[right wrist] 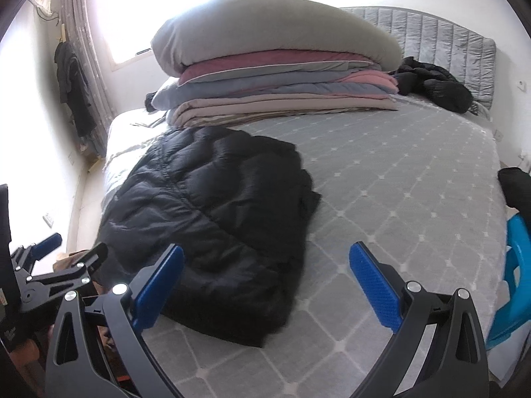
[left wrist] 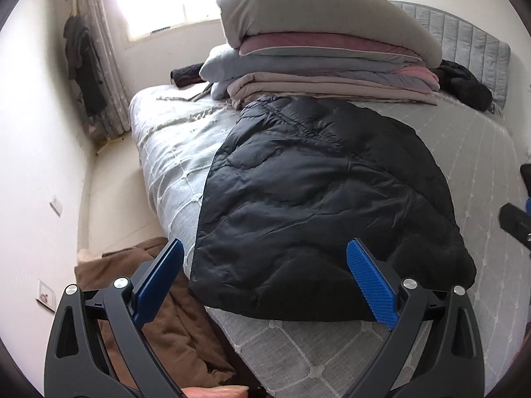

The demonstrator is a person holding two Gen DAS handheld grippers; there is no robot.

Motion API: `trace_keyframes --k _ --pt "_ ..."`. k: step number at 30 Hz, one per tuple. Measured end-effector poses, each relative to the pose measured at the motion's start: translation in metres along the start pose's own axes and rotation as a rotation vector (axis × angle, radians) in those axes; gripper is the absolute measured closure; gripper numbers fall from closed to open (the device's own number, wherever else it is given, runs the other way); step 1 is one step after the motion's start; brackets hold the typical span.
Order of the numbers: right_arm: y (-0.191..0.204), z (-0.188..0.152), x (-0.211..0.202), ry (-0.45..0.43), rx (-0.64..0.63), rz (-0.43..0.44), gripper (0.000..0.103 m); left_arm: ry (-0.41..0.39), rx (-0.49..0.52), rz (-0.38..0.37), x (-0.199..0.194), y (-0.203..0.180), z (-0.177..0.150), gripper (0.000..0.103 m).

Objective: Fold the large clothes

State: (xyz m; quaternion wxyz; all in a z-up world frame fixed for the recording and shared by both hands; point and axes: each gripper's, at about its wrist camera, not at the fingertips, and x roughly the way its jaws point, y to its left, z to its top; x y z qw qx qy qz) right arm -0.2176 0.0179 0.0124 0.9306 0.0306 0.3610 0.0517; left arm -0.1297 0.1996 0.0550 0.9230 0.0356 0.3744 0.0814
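A black puffer jacket (left wrist: 318, 199) lies spread on the grey bed (left wrist: 332, 348), folded into a long shape reaching the near edge; it also shows in the right wrist view (right wrist: 212, 225). My left gripper (left wrist: 265, 282) is open and empty, hovering just above the jacket's near hem. My right gripper (right wrist: 265, 285) is open and empty over the jacket's near right corner and the bedspread (right wrist: 398, 182). The left gripper also shows at the left edge of the right wrist view (right wrist: 71, 248), open.
A tall stack of folded quilts (left wrist: 325, 56) stands at the far side of the bed, with another black garment (left wrist: 464, 83) beside it. A brown cloth (left wrist: 156, 315) lies on the floor at the left. A blue plastic chair (right wrist: 511, 275) stands at the right.
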Motion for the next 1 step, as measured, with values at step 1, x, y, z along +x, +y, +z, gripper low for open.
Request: trace_keyframes --k 1 --pt "-0.0050 -0.0019 -0.0030 -0.002 0.004 -0.009 0.007 -0.008 0.005 -0.001 -0.0021 -0.0022 0.0001 0.008"
